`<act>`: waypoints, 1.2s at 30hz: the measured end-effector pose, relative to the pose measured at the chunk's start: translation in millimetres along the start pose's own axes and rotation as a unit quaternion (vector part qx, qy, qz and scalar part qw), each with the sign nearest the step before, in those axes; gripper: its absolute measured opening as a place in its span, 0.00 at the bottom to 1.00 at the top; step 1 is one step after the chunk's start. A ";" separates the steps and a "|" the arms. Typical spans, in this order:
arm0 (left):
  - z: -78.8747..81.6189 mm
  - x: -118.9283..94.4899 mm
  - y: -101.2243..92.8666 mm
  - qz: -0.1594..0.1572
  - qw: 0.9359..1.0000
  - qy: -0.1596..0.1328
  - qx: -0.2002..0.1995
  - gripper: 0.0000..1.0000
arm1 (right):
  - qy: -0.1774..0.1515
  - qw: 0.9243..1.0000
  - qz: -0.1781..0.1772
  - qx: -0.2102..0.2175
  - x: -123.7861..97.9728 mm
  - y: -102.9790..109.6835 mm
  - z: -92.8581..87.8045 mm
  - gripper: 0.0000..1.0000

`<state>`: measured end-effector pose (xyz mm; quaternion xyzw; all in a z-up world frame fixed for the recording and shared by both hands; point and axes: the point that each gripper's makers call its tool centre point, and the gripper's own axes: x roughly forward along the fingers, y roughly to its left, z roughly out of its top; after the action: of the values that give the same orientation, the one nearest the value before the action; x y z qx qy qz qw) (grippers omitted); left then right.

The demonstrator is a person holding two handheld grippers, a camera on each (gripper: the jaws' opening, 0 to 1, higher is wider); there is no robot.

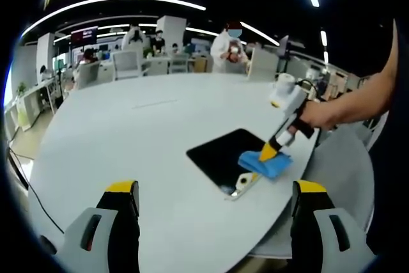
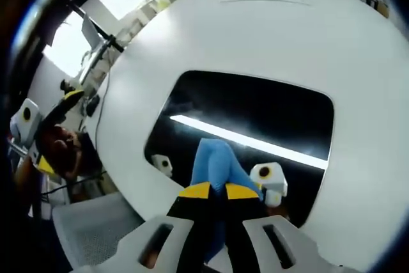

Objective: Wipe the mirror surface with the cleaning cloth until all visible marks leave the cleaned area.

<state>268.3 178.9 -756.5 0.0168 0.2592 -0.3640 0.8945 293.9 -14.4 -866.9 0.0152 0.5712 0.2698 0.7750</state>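
A dark rectangular mirror [image 1: 220,151] lies flat on the round white table [image 1: 128,132], near its right edge. On the mirror's near right corner sits a blue cleaning cloth [image 1: 267,165]. My right gripper [image 1: 270,153], held in a person's hand [image 1: 319,115], presses its yellow tips onto that cloth. In the right gripper view my right gripper [image 2: 217,190] is shut on the blue cloth [image 2: 216,158], against the mirror [image 2: 268,110]. A faint hazy smear shows on the glass, upper left of the cloth. My left gripper [image 1: 216,191] hovers open over the table's near edge, short of the mirror.
A grey chair [image 1: 348,174] stands by the table's right edge. Behind the table are desks, chairs and several people [image 1: 230,46]. A cable [image 1: 22,180] hangs off the table's left. My left gripper [image 2: 56,129] sits beyond the table rim, above a grey chair [image 2: 96,228].
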 end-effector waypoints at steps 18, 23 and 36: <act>-2.5 -1.0 2.2 0.003 1.000 0.001 -0.007 1.00 | -0.009 1.000 -0.001 0.007 6.5 -8.9 26.0 0.01; -5.2 -0.7 4.9 0.004 1.000 0.004 -0.010 1.00 | -0.008 1.000 0.000 0.008 9.8 -11.8 36.1 0.01; -8.1 3.6 10.3 0.004 1.000 0.008 -0.017 1.00 | -0.014 1.000 -0.008 0.005 21.5 -21.8 69.5 0.01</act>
<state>273.6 185.9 -766.8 0.0054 0.2723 -0.3555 0.8941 369.1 -3.8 -868.8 0.0187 0.5615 0.2606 0.7852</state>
